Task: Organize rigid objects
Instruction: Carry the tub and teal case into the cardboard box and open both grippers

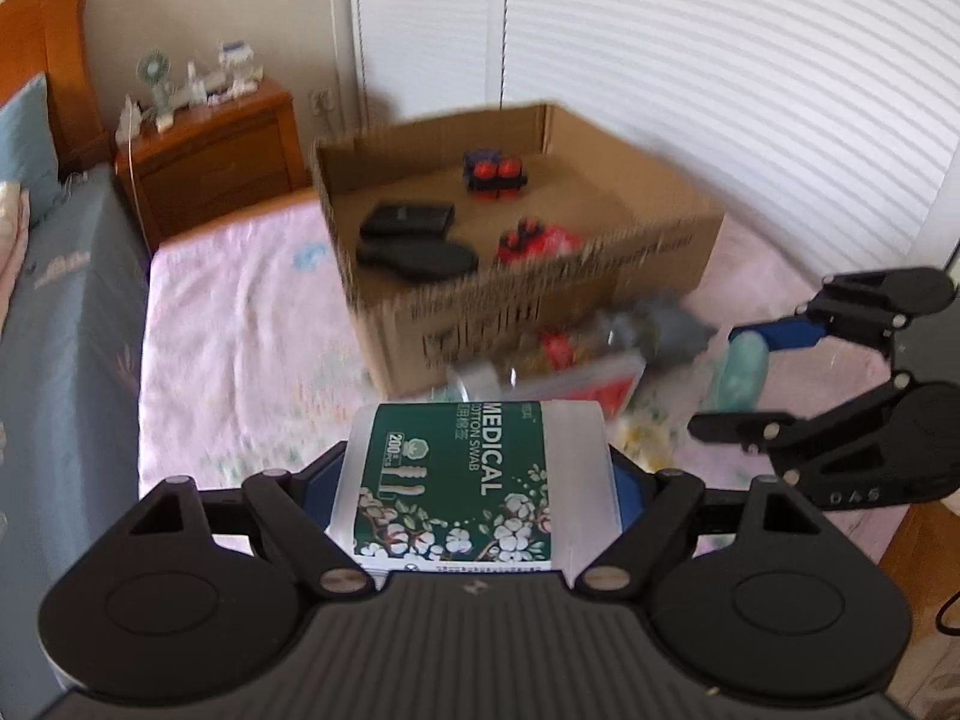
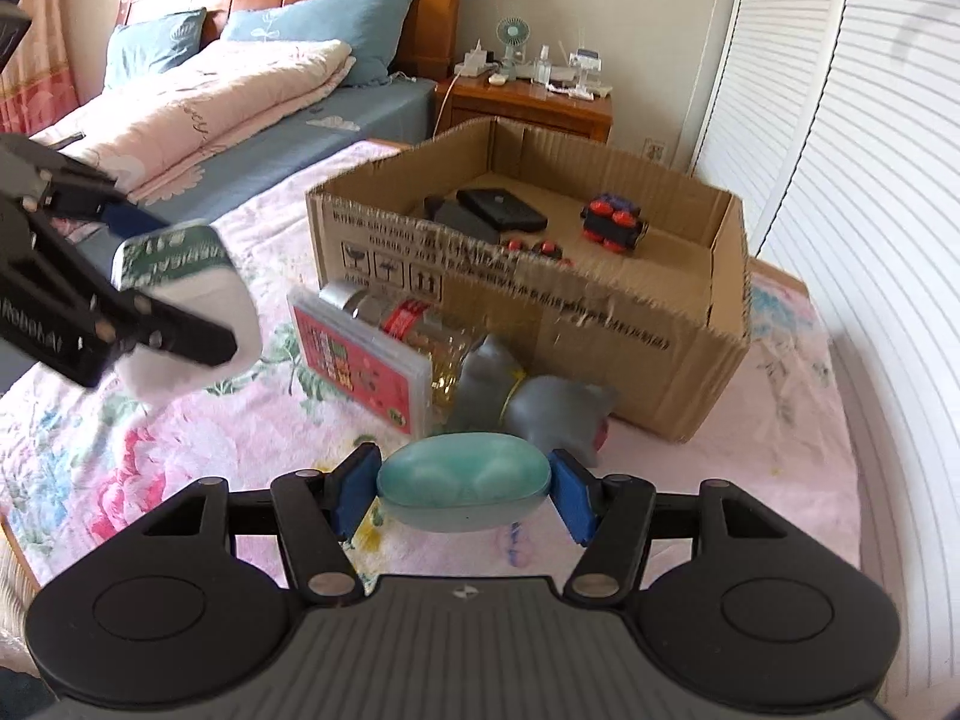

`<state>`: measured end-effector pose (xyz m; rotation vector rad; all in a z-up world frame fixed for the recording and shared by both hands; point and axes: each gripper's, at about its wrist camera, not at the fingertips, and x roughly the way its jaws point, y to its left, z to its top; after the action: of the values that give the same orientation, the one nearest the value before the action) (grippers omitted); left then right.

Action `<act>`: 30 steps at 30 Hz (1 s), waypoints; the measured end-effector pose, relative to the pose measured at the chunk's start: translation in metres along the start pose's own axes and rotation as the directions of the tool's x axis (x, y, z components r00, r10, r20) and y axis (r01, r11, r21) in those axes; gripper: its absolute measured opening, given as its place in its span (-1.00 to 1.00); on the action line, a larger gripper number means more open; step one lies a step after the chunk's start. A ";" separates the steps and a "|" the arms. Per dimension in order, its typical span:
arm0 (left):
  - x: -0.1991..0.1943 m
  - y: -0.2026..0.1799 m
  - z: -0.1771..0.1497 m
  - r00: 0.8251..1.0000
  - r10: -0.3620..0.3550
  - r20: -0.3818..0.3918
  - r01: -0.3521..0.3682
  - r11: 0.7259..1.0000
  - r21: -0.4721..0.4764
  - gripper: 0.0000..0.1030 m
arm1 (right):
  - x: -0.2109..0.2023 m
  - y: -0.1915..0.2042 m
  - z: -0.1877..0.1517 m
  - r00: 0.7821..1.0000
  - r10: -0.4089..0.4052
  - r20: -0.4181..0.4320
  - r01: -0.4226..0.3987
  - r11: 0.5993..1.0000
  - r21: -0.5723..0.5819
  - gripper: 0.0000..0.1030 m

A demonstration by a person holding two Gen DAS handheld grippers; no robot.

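Note:
My left gripper [image 1: 477, 480] is shut on a cotton swab box [image 1: 474, 480] with a green label, held above the flowered bedspread; the same box [image 2: 180, 294] shows at the left of the right wrist view. My right gripper [image 2: 462, 492] is shut on a teal oval case [image 2: 462, 489], also visible between its fingers as the teal case [image 1: 744, 369] in the left wrist view. Beyond both stands an open cardboard box [image 2: 600, 324] holding black items and red-and-black toys [image 2: 612, 222].
In front of the cardboard box lie a pink-red flat case [image 2: 366, 369], a clear bottle with a red label [image 2: 408, 321] and a grey soft toy [image 2: 528, 408]. A wooden nightstand [image 2: 534, 102] stands behind, white louvred doors [image 2: 870, 180] at the right, pillows and a quilt at the left.

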<state>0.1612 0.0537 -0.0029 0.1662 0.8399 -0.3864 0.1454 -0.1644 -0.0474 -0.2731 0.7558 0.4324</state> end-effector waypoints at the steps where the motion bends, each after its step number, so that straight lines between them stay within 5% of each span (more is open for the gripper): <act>1: -0.004 -0.001 0.006 1.000 0.003 0.017 -0.003 1.000 0.008 0.60 | -0.002 -0.001 0.002 1.000 -0.002 0.006 0.002 1.000 -0.003 0.28; 15: 0.003 0.000 0.071 0.993 0.015 0.120 -0.023 0.998 0.064 0.60 | -0.018 -0.050 0.070 0.987 -0.093 0.132 0.089 0.995 0.036 0.28; 26: 0.046 0.007 0.122 0.994 0.020 0.106 -0.027 0.998 0.065 0.60 | 0.043 -0.074 0.085 0.990 -0.141 0.001 0.140 0.985 0.096 0.28; 28: 0.055 0.008 0.130 0.995 0.013 0.102 -0.018 0.998 0.053 0.60 | 0.046 -0.075 0.083 0.989 -0.150 0.010 0.148 0.984 0.102 0.34; 30: 0.062 0.007 0.136 0.995 0.005 0.097 -0.010 0.999 0.047 0.60 | 0.041 -0.077 0.082 0.987 -0.160 0.030 0.155 0.980 0.122 0.70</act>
<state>0.2953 0.0033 0.0400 0.1925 0.7347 -0.4045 0.2577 -0.1891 -0.0128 -0.2100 0.7129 0.2410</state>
